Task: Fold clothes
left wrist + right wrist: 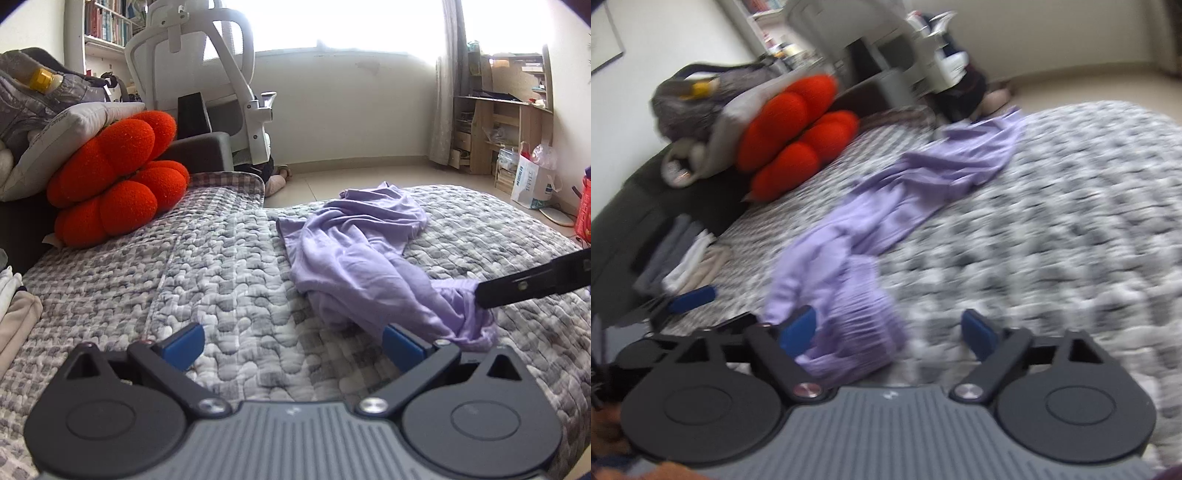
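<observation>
A crumpled lilac garment [354,258] lies on the grey quilted bed [221,258], stretched from the far edge toward me. In the left wrist view my left gripper [293,347] is open just above the quilt, and its right pad [402,347] sits beside the garment's bunched near end. One black finger of the right gripper [532,284] reaches in from the right and touches that bunched end. The right wrist view is blurred. There my right gripper [888,332] stands open, with the garment [886,206] running away from it and its gathered end [849,325] between the fingers, against the left pad.
An orange lobed cushion [118,181] and pillows [70,140] sit at the bed's left. Folded clothes [679,258] are stacked along the left edge. Beyond the bed are a white office chair [207,74], wooden shelves [506,122] and bags [532,181] on the floor.
</observation>
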Demonstrator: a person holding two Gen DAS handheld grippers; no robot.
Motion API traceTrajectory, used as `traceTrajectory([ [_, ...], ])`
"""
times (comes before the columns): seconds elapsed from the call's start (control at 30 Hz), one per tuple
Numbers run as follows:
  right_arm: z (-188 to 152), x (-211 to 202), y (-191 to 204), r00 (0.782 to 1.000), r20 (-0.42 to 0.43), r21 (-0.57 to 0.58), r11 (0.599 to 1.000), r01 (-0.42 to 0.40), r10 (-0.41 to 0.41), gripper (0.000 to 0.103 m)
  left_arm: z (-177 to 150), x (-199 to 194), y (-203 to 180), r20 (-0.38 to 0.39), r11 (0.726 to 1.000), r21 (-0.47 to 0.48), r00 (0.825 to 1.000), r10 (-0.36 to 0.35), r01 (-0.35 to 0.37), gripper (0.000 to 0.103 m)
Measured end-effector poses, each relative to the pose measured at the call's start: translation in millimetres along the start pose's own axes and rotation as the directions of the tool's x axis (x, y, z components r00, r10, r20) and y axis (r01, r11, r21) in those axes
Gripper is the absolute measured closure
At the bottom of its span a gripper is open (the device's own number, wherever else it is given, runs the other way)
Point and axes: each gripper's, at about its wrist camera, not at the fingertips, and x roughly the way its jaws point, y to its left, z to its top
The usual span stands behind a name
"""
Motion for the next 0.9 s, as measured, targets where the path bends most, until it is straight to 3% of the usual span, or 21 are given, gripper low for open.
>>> traceTrajectory([
  [0.03, -2, 4, 7, 1.000, -0.024, -0.027, 0.999, -0.017, 0.017, 0.039, -1, -4, 0, 0.005, 1.000, 0.006, 1.000, 0.000, 0.000, 0.000],
  [0.07, -2, 8, 14, 0.999, -0.044, -0.052, 0.998, -0.023, 0.021, 0.043, -2, -7, 0, 0.010, 1.000, 0.010, 1.000, 0.000, 0.000, 0.000],
  [0.13, -2, 13, 25, 0.996, -0.081, -0.076, 0.997, -0.033, 0.027, 0.066, -3, -13, 2, 0.019, 1.000, 0.017, 1.000, 0.001, -0.001, 0.000],
  [0.23, 5, 14, 37, 0.982, -0.101, -0.037, 0.986, -0.161, 0.157, 0.071, -6, -20, 6, 0.029, 0.999, 0.032, 1.000, 0.011, -0.012, 0.000],
  [0.33, 20, 18, 61, 0.956, -0.095, -0.080, 0.956, -0.284, 0.276, 0.074, -11, -28, 16, 0.044, 0.999, 0.034, 0.998, 0.037, -0.039, 0.000],
  [0.4, 32, 22, 80, 0.934, -0.105, -0.097, 0.932, -0.351, 0.341, 0.084, -14, -35, 26, 0.052, 0.999, 0.018, 0.998, 0.040, -0.041, 0.000],
  [0.5, 46, 39, 110, 0.916, -0.145, -0.162, 0.904, -0.395, 0.375, 0.084, -19, -40, 41, 0.057, 0.999, -0.022, 0.998, 0.027, -0.026, 0.000],
  [0.6, 50, 48, 122, 0.937, -0.117, -0.257, 0.902, -0.348, 0.328, 0.083, -21, -36, 49, 0.038, 0.998, -0.059, 0.999, 0.016, -0.014, 0.000],
  [0.67, 52, 46, 109, 0.944, -0.078, -0.220, 0.918, -0.331, 0.322, 0.082, -23, -35, 48, 0.040, 0.998, -0.058, 0.999, -0.007, 0.009, 0.000],
  [0.8, 60, 40, 71, 0.951, 0.008, -0.090, 0.947, -0.308, 0.310, 0.070, -20, -33, 46, 0.071, 0.997, -0.049, 0.996, -0.054, 0.058, 0.000],
  [0.9, 65, 36, 57, 0.967, 0.031, -0.072, 0.965, -0.251, 0.253, 0.067, -19, -23, 46, 0.057, 0.994, -0.083, 0.996, -0.070, 0.075, 0.000],
])
